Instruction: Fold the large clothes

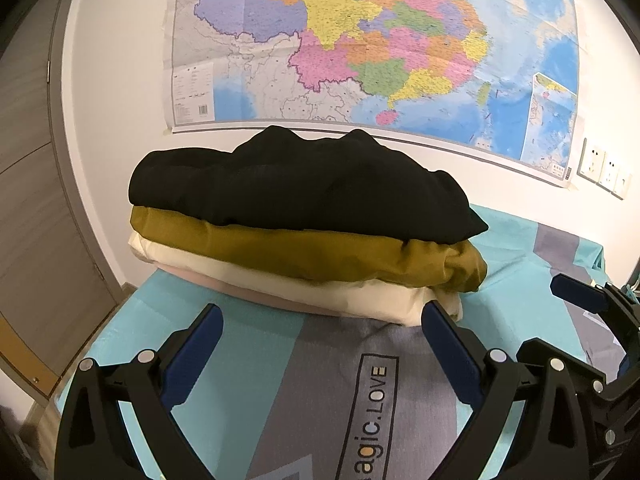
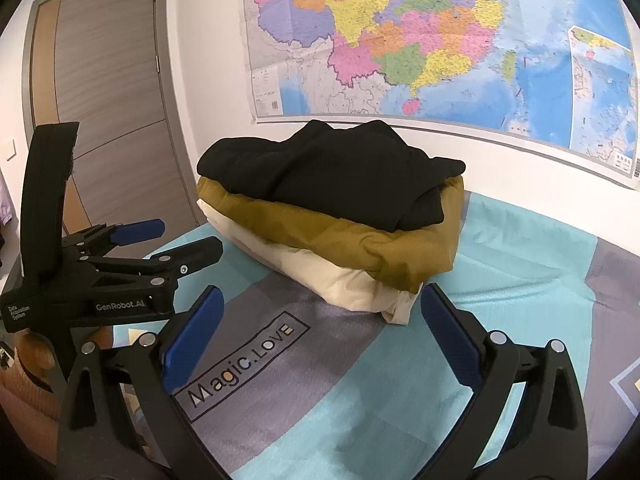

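A stack of folded clothes lies on the bed by the wall: a black garment point(image 1: 296, 184) on top, a mustard one point(image 1: 320, 252) under it, a cream one point(image 1: 340, 292) below, and a pinkish layer at the bottom. The stack also shows in the right wrist view, with the black garment point(image 2: 332, 172) on top. My left gripper point(image 1: 322, 316) is open and empty, just short of the stack's front edge. My right gripper point(image 2: 320, 304) is open and empty, near the stack's front right corner. The left gripper point(image 2: 172, 240) shows in the right wrist view at left.
The bed cover point(image 1: 280, 400) is teal and grey with "Magic.LOVE" printed on it. A large map point(image 1: 380, 40) hangs on the white wall behind. A grey door point(image 2: 112, 80) stands at left. Wall sockets point(image 1: 604, 168) sit at right.
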`<state>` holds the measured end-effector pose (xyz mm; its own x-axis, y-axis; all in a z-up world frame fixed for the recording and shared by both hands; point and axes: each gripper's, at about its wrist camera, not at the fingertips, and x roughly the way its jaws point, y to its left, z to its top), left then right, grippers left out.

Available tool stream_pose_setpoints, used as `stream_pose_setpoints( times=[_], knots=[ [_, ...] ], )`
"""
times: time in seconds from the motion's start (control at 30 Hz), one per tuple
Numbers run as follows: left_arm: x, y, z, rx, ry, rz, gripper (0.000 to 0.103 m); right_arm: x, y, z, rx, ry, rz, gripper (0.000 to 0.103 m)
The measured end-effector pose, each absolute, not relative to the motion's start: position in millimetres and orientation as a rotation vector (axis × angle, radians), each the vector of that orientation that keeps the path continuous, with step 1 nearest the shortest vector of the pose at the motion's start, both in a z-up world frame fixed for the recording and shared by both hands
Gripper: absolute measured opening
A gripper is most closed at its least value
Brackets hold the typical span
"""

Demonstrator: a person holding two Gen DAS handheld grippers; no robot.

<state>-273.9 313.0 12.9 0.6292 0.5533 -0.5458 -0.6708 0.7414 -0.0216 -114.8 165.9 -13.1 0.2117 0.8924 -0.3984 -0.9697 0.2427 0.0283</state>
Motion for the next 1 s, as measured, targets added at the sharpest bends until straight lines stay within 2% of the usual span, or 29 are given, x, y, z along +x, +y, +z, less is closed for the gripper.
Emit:
stream_pose_setpoints(
  times=[1.0],
  knots=[
    [-281.9, 294.3, 8.8, -0.224, 0.553, 0.696, 0.096, -124.8, 153.1, -19.4, -0.232, 0.376, 1.311, 0.097]
  ],
)
